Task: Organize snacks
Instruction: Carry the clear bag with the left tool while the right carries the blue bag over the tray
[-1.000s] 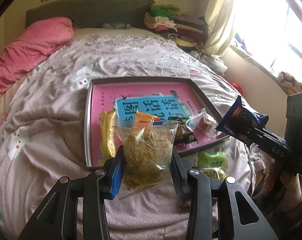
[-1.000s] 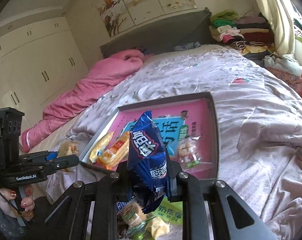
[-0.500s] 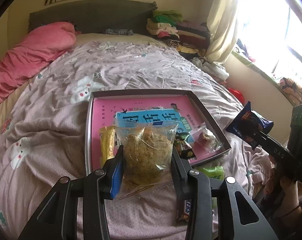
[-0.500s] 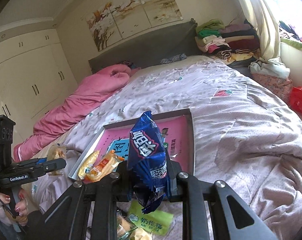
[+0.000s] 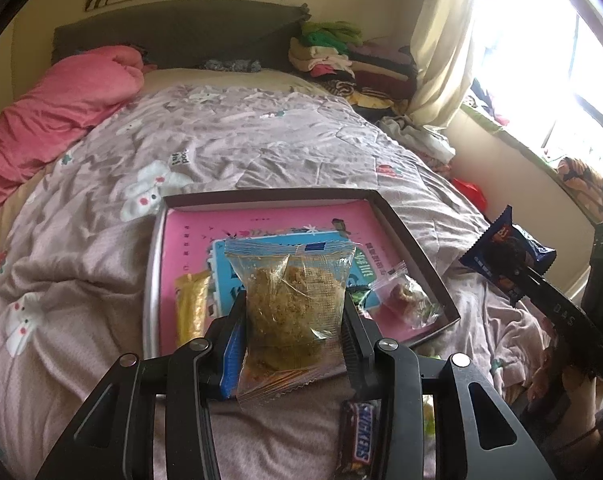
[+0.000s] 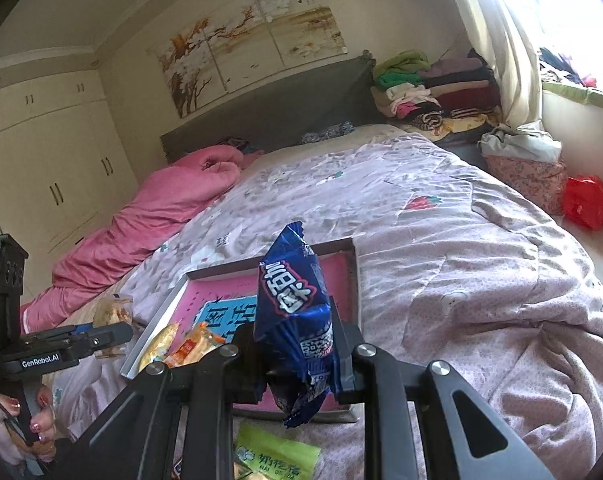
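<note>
Both hands are mid-carry, each bringing one snack toward the tray (image 5: pixel 405 236) that lies on the bed (image 5: pixel 261 148). The left tongs (image 5: pixel 293 336) are clamped on a clear pack (image 5: pixel 291 296) of crumbly brown cake, held upright above the tray's near edge. The right tongs (image 6: pixel 301 356) are closed tight on a blue packet (image 6: pixel 293 304), which stands up between the pads over the tray's near side.

The step in hand looks like delivery. Next, each snack needs lowering into a free patch of the pink tray floor before the tongs let go; the far half is bare, so reaching a little deeper should avoid piling onto what lies near the front.

Count, as far as the views allow: two snacks held, one per hand. In the tray, a yellow bar (image 5: pixel 191 304), an orange pack (image 6: pixel 193 346) and a small clear sweet (image 5: pixel 405 300); something dark sits half hidden behind the left tongs, possibly a fourth. Off the tray on the bed, one Snickers (image 5: pixel 359 436) and at least one green pack (image 6: pixel 277 456).
</note>
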`<state>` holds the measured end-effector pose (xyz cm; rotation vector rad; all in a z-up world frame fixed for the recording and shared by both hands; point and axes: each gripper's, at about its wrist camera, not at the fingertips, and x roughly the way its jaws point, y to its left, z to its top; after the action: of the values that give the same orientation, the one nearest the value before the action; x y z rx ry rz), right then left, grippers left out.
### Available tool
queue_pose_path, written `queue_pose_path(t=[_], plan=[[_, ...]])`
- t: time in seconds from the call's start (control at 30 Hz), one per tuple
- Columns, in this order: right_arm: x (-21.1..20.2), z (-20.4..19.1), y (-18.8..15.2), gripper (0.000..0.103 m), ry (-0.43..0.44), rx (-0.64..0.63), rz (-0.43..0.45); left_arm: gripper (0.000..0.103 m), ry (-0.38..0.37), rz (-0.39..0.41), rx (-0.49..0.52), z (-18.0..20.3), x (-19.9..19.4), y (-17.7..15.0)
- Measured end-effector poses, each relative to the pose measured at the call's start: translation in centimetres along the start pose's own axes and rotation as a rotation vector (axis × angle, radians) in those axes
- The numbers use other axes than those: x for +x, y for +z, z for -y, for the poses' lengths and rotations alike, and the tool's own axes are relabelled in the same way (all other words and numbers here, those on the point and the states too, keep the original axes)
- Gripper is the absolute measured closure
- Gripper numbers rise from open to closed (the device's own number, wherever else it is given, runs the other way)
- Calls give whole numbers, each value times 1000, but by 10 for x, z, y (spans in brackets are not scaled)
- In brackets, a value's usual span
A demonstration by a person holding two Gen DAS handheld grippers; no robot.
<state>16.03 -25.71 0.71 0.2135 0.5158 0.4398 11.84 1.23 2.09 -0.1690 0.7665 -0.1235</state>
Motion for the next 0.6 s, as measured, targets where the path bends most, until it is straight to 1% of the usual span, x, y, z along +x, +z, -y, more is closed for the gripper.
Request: queue_pose_path(t=[0.33, 0.6], plan=[[7, 14, 1, 80, -28, 55, -8, 60, 0, -45, 39, 14, 38, 1], [17, 12, 1, 80, -42, 45, -18, 60, 3, -71, 50, 19, 59, 1]])
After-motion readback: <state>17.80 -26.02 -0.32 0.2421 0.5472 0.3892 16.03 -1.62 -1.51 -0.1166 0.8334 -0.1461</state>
